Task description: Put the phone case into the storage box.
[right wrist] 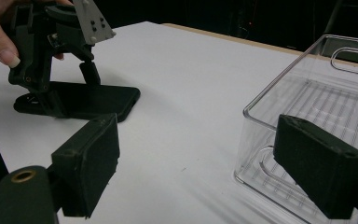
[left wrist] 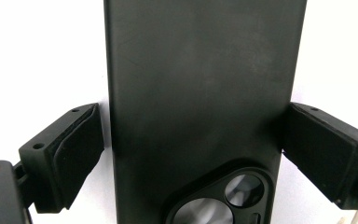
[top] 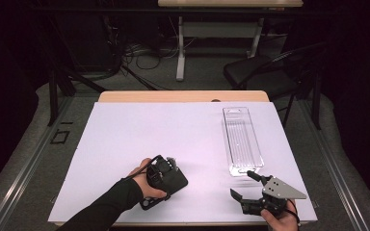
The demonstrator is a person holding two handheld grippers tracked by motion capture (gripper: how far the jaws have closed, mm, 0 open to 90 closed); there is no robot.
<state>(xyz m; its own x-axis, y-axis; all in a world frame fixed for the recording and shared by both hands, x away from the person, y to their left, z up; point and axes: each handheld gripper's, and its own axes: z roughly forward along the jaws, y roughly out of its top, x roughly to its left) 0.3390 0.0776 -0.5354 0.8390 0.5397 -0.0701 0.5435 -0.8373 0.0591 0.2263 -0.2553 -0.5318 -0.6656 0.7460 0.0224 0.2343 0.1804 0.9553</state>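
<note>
The phone (top: 169, 185), black and lying back-up with its camera lenses showing, rests flat on the white counter (top: 139, 139) at about seven o'clock from the counter's middle, near the front edge.

The counter is the largest thing here, a white sheet over a wooden top, and it carries everything else. Next in size comes the clear plastic tray (top: 242, 140), long and narrow with a ribbed floor, lying at about three o'clock from the counter's middle, well apart from the phone (its near end points toward the right gripper).

The left gripper (left wrist: 191, 154) stands over the phone with the hand (top: 147, 180) on top of it. In the left gripper view its fingers (left wrist: 70, 154) are spread to either side of the phone's body; the right-hand pad lies against the phone's edge, while a thin strip of white shows between the left-hand pad and the phone, so the pinch is not closed.

The right gripper (top: 243, 185) sits at about five o'clock, just short of the tray's near end, held from below by the other hand. Its fingers (right wrist: 93, 163) are spread wide and hold nothing; in the right gripper view the tray's near corner lies behind one of them.
</note>
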